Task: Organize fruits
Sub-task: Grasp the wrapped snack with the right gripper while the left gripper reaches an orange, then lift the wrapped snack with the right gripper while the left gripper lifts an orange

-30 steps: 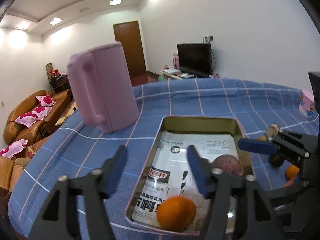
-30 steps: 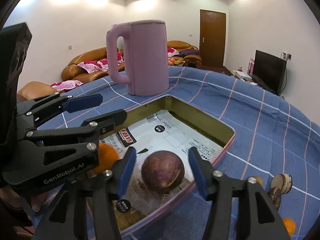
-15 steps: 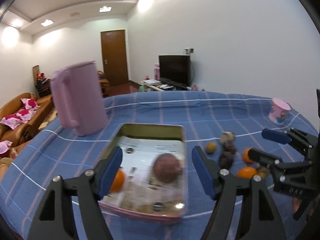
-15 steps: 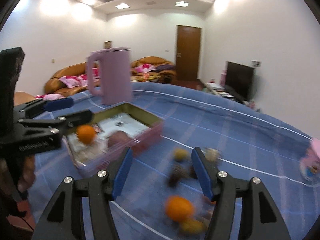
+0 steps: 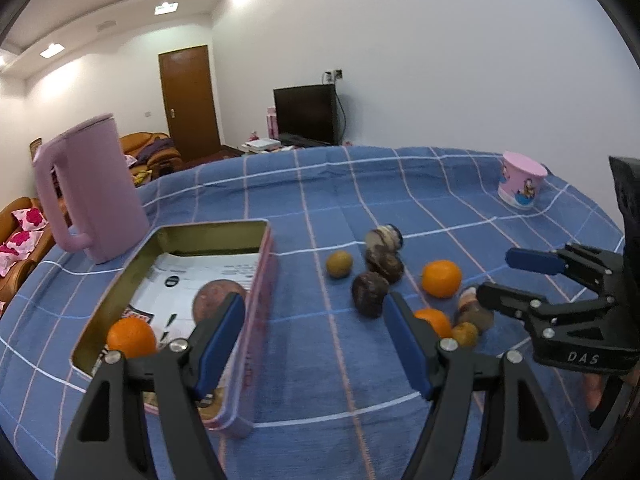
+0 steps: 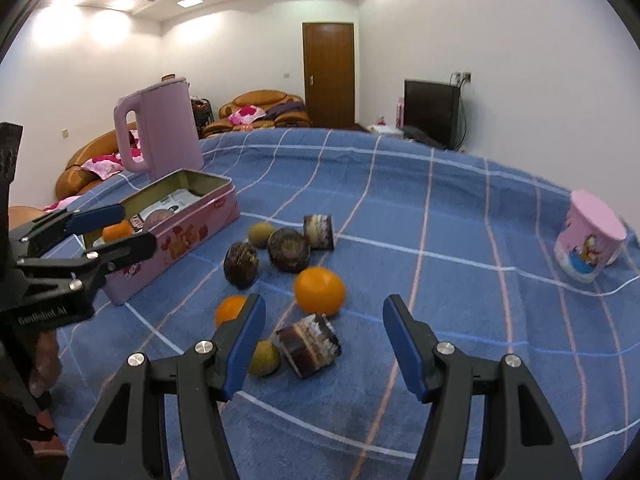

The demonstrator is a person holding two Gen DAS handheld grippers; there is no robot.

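Note:
A pink tin [image 5: 262, 264] holds an orange [image 5: 131, 338] and a round purple fruit [image 5: 216, 296]. To its right, loose fruit lies on the blue checked cloth: a big orange [image 6: 319, 290], a small orange [image 6: 230, 309], two dark round fruits [image 6: 241, 264] [image 6: 289, 249], two cut halves [image 6: 319, 231] [image 6: 308, 344] and two small yellow-green fruits [image 6: 261, 234] [image 6: 265, 358]. My left gripper [image 5: 312, 320] hovers open and empty over bare cloth between the tin and the pile. My right gripper [image 6: 325, 312] hangs open and empty over the near side of the pile.
A tall pink kettle [image 5: 90, 192] stands behind the tin. A pink cartoon cup [image 6: 588, 242] sits at the far right of the table. The cloth's front edge runs close below both grippers. Sofas, a door and a television stand beyond the table.
Both grippers have swung right, away from over the tin toward the loose fruit. The purple fruit stays in the tin, no longer between the right fingers.

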